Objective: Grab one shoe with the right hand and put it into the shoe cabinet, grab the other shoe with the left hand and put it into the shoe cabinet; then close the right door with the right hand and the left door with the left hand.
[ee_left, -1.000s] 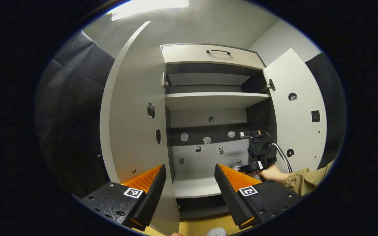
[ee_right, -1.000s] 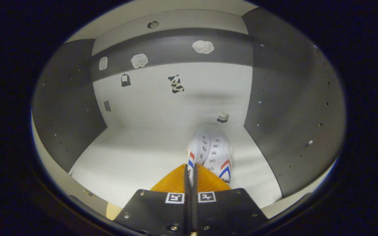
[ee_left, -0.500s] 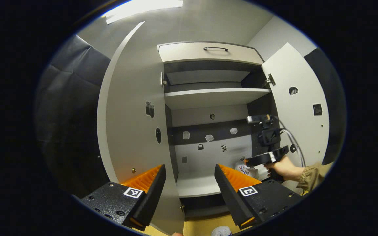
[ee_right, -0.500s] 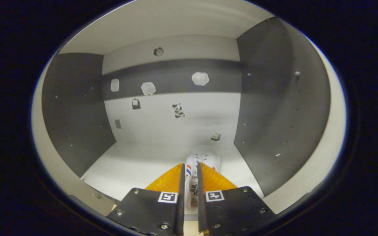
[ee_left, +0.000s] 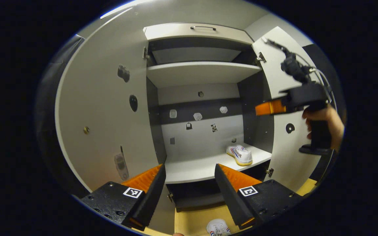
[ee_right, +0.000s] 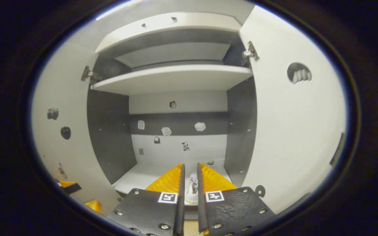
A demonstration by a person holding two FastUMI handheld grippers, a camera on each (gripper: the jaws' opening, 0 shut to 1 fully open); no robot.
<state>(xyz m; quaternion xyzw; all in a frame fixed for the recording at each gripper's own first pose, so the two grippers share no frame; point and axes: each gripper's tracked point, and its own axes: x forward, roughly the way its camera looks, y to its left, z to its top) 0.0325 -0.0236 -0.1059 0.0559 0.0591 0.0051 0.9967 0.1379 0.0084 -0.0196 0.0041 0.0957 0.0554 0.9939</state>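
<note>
One white shoe (ee_left: 239, 154) with red and blue stripes and a yellowish sole sits on the cabinet (ee_left: 195, 70) lower shelf, right side. Both doors stand open. Left gripper (ee_left: 189, 183) gapes wide, empty; right gripper (ee_right: 189, 183) is narrowly parted, holding nothing. Second shoe (ee_left: 218, 227) lies on the floor below the cabinet.

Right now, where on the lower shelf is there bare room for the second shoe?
The lower shelf is bare from the left side wall across to the placed shoe, which sits at its right end near the right door. The second shoe lies on the floor by the left tongs.
</note>
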